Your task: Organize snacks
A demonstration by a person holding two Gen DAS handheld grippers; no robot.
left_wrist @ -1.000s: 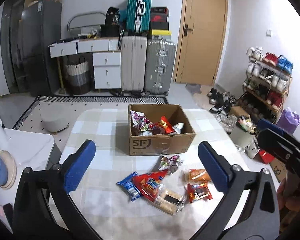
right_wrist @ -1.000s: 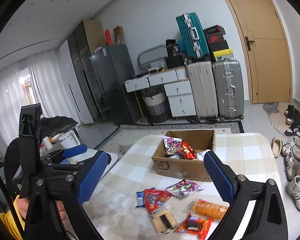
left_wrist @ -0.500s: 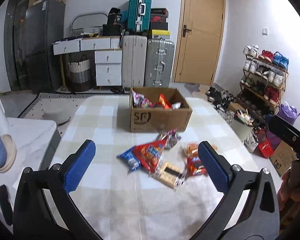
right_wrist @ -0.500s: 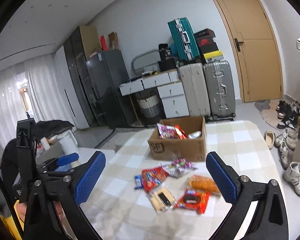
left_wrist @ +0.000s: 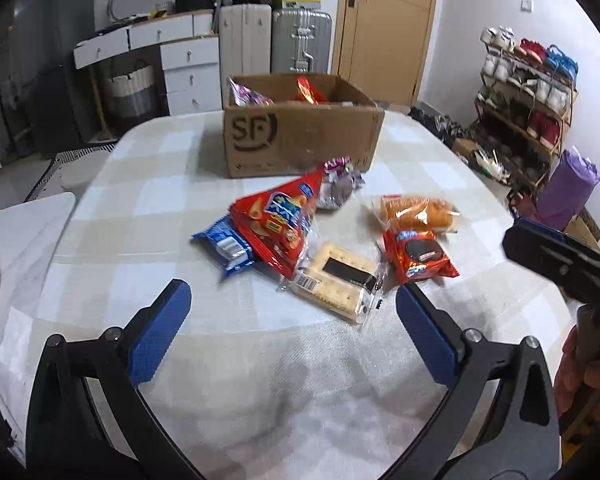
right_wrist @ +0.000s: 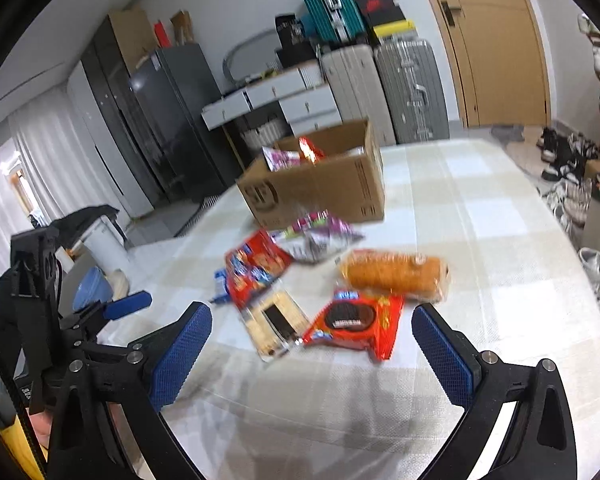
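Looking along the left gripper (left_wrist: 288, 300), its jaws gape wide and empty over the table (left_wrist: 148, 216), with the cracker pack (left_wrist: 340, 282) lying just ahead between them, long axis slanting toward the cardboard box (left_wrist: 300, 140) behind the pile. From the right gripper (right_wrist: 310, 332), jaws equally spread and empty, the red cookie packet (right_wrist: 354, 320) lies nearest, the bread roll (right_wrist: 394, 274) crosswise beyond. Both grippers have dropped closer to the snacks than half a second ago.
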